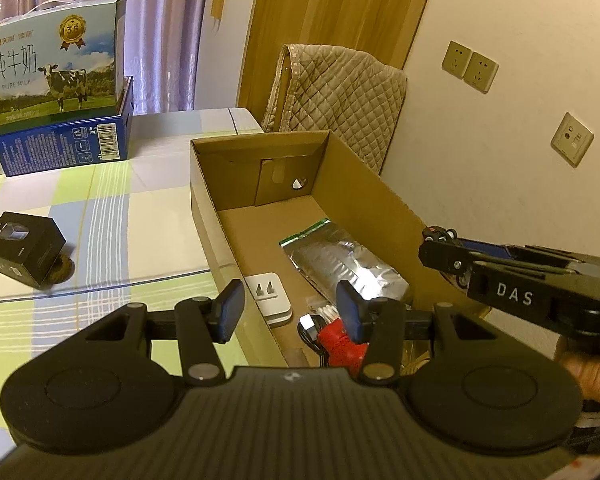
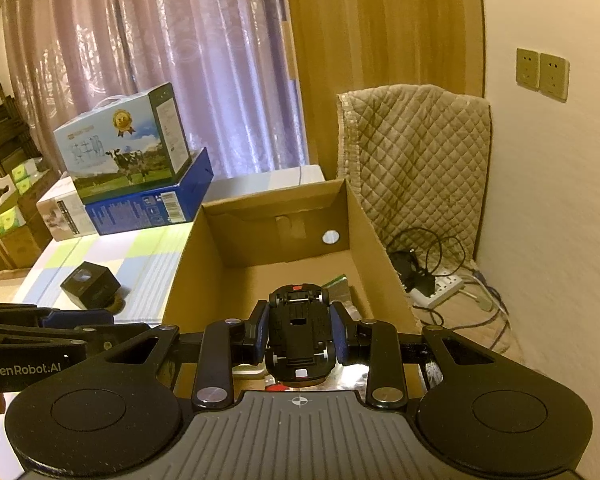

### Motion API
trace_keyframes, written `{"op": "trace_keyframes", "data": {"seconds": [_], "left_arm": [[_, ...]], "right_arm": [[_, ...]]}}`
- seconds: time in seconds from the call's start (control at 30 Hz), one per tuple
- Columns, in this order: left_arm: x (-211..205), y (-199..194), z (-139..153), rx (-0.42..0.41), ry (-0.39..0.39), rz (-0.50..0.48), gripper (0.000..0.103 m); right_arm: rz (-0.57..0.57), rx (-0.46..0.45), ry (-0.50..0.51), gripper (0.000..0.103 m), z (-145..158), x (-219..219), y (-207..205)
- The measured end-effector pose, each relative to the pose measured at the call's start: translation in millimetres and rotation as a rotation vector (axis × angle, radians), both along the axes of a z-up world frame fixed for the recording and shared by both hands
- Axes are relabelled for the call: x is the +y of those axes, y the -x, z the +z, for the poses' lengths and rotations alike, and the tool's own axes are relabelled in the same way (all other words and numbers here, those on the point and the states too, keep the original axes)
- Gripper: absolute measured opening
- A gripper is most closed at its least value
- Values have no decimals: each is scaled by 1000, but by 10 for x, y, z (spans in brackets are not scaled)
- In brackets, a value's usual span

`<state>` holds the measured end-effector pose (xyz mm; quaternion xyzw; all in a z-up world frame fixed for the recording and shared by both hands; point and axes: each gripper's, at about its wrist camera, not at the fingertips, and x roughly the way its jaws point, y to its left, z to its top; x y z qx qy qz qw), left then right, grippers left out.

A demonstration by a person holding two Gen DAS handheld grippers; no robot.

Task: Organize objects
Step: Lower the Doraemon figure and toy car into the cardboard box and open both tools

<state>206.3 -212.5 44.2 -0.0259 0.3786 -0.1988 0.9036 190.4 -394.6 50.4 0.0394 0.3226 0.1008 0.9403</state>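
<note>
An open cardboard box (image 1: 204, 184) (image 2: 188, 256) stands on the checked tablecloth. Inside lie a silver foil pouch (image 1: 340, 256), a white plug adapter (image 1: 270, 296), a red item (image 1: 338, 340) and a black cable. My left gripper (image 1: 290, 312) is open and empty over the box's near left wall. My right gripper (image 2: 300, 334) is shut on a black toy car (image 2: 300, 332), held upside down above the box; it also shows in the left wrist view (image 1: 440, 240) over the box's right wall.
A small black cube box (image 1: 22, 250) (image 2: 90, 282) sits on the cloth left of the cardboard box. Stacked milk cartons (image 1: 56, 80) (image 2: 124, 148) stand at the back left. A quilted chair (image 2: 416, 160) and a power strip (image 2: 440, 288) with cables are right of the table.
</note>
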Motion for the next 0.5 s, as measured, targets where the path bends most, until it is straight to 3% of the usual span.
{"op": "trace_keyframes", "data": {"seconds": [0.17,0.2,0.23,0.27,0.3,0.5], "left_arm": [[11,17,5,0,5,4,45],[15,12,1,1,5,6,45],[18,10,-3,2,6,7,45],[23,11,-10,4,6,8,45],[33,8,-19,6,7,10,45],[185,31,-68,21,20,41,45]], "right_arm": [[2,4,-40,29,-6,-2,-51],[5,9,-61,33,-10,-16,-66],[3,10,-88,39,-11,-39,-77],[-7,7,-109,58,-6,-62,-77],[-19,-3,-129,67,1,-89,-69],[-56,2,-141,67,33,-172,-22]]}}
